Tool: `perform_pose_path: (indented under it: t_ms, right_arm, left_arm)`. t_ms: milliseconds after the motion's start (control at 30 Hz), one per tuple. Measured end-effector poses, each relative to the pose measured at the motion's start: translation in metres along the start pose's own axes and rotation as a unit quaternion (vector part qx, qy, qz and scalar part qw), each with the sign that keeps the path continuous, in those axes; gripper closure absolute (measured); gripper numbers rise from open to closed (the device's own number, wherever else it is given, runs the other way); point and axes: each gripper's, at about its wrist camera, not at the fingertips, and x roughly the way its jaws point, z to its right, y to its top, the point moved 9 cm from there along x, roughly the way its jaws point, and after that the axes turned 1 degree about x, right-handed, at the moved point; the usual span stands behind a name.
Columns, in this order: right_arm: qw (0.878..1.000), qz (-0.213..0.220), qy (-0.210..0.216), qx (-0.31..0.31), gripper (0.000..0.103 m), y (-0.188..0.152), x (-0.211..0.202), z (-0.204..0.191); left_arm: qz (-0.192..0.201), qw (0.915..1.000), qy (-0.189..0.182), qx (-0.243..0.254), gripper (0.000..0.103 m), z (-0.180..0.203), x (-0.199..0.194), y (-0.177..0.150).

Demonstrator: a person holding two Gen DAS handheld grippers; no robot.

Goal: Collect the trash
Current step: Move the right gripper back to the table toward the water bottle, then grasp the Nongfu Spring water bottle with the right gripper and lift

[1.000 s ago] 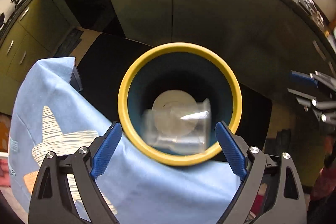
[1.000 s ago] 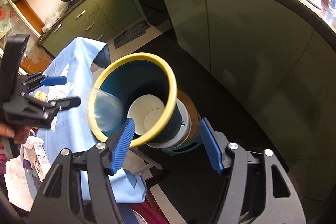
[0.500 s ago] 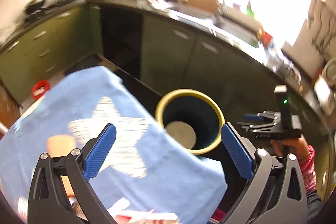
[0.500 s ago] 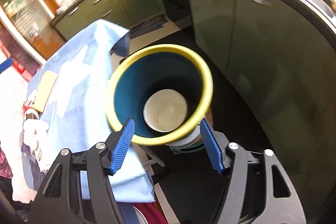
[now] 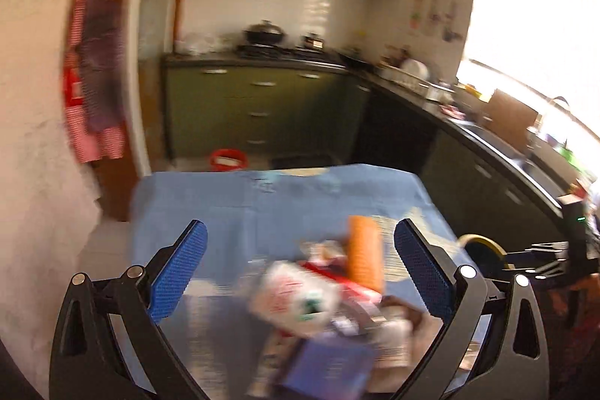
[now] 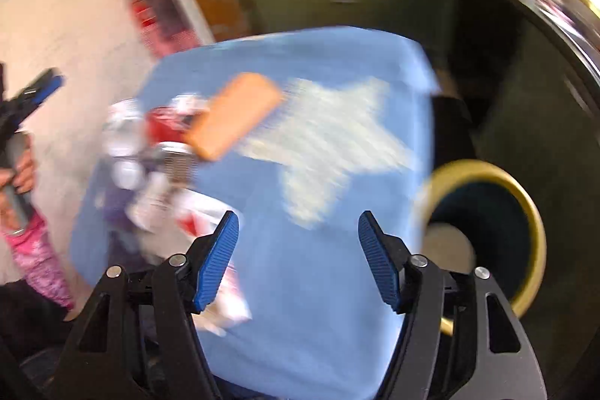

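1. Green kitchen cabinets ring a small counter [image 6: 318, 287] draped in a blue cloth with a pale star print.
2. Left tongs [image 5: 298, 270] are spread wide and empty, pointing at the trash pile [image 5: 318, 302] on the near part of the cloth.
3. Right tongs [image 6: 298, 257] are likewise released with nothing between them, over bare cloth beside the star, with the pile off to their left.
4. In the pile, blurred by motion, lie a white printed wrapper [image 5: 296, 298], something red and an orange sponge-like block [image 6: 234, 115]; finer detail cannot be read.
5. A yellow-rimmed bin [image 6: 487, 235] stands just beside the counter's edge, on the far side of the star from the pile, with a white cup visible at its bottom.
6. Risks, as I judge them: closing on overlapping wrappers could drag neighbours off the counter; thin film may slip from the pads; catching the cloth would pull everything askew; a loose grip could drop trash short of the bin.
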Motion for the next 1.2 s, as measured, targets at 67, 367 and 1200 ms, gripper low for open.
perform_pose_path:
  t_ms: [67,367,1200]
  right_arm:
    - [0.999,-0.001,0.026,-0.036,0.04,0.013,0.008,-0.039]
    - [0.972,-0.067,0.114,-0.192,0.029,0.071,0.073,-0.199]
    - [0.959,-0.155,0.061,-0.231,0.041,0.08,0.159,-0.23]
  left_arm:
    - [0.0,0.9985,0.052,-0.015,0.005,-0.044,-0.002,-0.011]
    - [-0.031,0.9879,0.137,-0.066,0.005,-0.142,-0.002,-0.055]
    - [-0.033,0.9904,0.123,-0.053,0.005,-0.111,-0.013,-0.059]
